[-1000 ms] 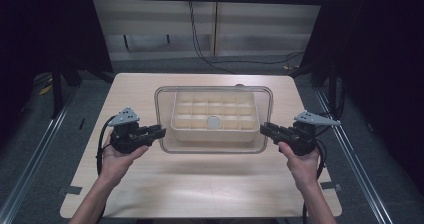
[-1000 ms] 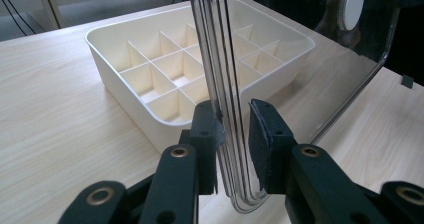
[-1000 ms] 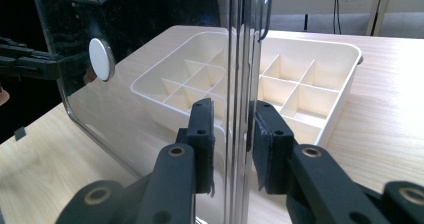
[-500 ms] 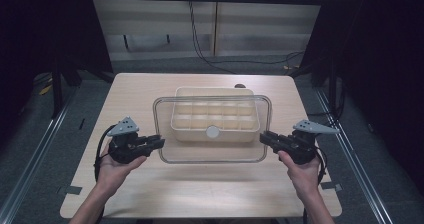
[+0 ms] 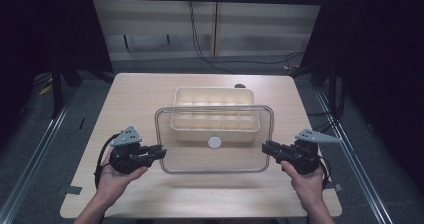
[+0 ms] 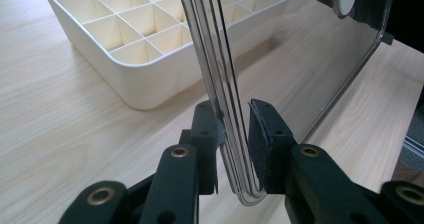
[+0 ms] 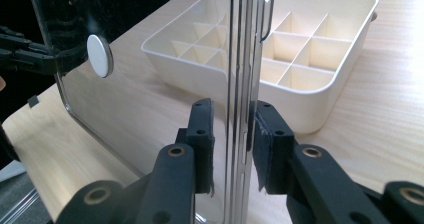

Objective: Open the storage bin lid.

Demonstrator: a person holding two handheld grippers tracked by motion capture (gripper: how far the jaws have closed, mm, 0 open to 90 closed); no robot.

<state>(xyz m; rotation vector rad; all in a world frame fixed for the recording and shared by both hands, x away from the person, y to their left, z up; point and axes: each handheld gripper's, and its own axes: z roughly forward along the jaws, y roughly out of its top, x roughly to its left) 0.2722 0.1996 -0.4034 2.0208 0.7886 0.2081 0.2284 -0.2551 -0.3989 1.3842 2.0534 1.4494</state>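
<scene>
A clear plastic lid with a white round knob hangs level just above the table, overlapping the near edge of a cream compartment box. My left gripper is shut on the lid's left rim, and my right gripper is shut on its right rim. In the left gripper view the lid's edge stands between the pads of the left gripper, with the box behind. In the right gripper view the right gripper clamps the lid's rim, with the box beyond.
The box sits open at the middle of the wooden table, its several compartments showing nothing inside. A small dark object lies behind the box. Metal rails and cables run past the far edge.
The lid has come toward the person and sunk a little, sliding off the box until only its far part overlaps it. Both hands moved back with it.
</scene>
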